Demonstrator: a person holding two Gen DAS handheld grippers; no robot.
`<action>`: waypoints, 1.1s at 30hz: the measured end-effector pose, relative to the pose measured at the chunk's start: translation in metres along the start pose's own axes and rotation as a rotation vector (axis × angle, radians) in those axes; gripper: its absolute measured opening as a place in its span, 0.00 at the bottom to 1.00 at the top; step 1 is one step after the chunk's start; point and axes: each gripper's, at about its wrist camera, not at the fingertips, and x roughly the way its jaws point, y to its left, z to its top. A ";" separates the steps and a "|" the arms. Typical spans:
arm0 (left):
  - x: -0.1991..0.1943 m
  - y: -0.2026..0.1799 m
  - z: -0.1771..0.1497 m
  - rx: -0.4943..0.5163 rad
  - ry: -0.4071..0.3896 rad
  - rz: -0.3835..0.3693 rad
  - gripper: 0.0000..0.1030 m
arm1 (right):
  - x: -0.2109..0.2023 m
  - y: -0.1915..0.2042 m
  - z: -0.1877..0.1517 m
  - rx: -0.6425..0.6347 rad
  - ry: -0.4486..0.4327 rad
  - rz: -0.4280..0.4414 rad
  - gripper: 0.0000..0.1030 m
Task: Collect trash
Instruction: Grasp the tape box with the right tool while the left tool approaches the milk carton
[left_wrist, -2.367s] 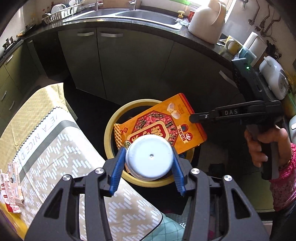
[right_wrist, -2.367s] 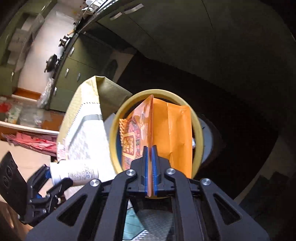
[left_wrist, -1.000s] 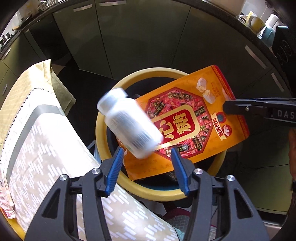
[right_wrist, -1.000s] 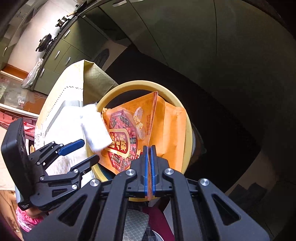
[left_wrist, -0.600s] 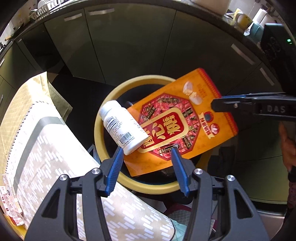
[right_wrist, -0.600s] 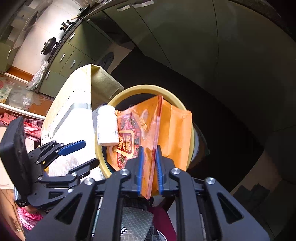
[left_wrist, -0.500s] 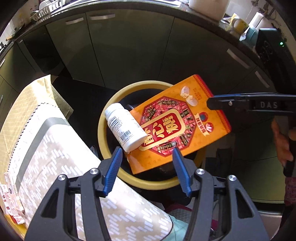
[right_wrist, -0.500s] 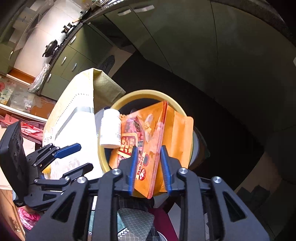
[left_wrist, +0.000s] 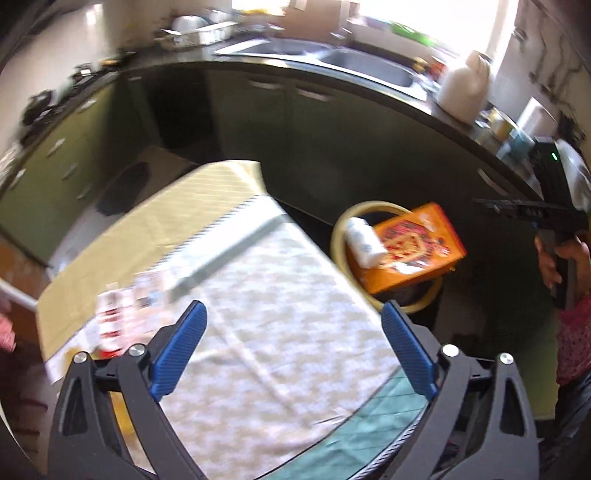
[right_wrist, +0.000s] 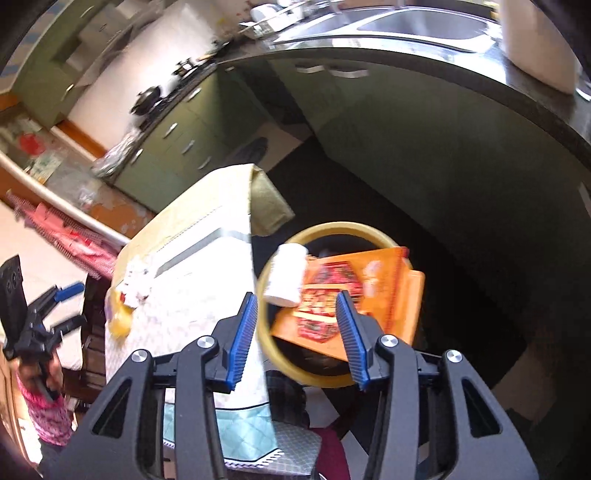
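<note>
orange packet (left_wrist: 413, 247) half-hiding blurred bin (left_wrist: 338, 240)

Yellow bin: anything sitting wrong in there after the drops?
Yes. The orange snack box lies flat across the yellow bin rim, one corner past the edge, not down inside. The white bottle rests tilted against the rim beside it.

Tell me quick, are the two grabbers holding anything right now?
Left gripper: wide open, just opened further, holding nothing.
Right gripper: open, just been opening, holding nothing; the orange bag lies on the bin.
</note>
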 end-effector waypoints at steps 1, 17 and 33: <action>-0.009 0.020 -0.005 -0.034 -0.011 0.034 0.94 | 0.002 0.011 0.001 -0.021 0.006 0.012 0.43; -0.008 0.219 -0.101 -0.362 0.034 0.213 0.93 | 0.119 0.195 -0.001 -0.280 0.228 0.136 0.47; -0.028 0.242 -0.138 -0.415 -0.069 0.078 0.92 | 0.345 0.362 0.024 -0.123 0.395 -0.072 0.52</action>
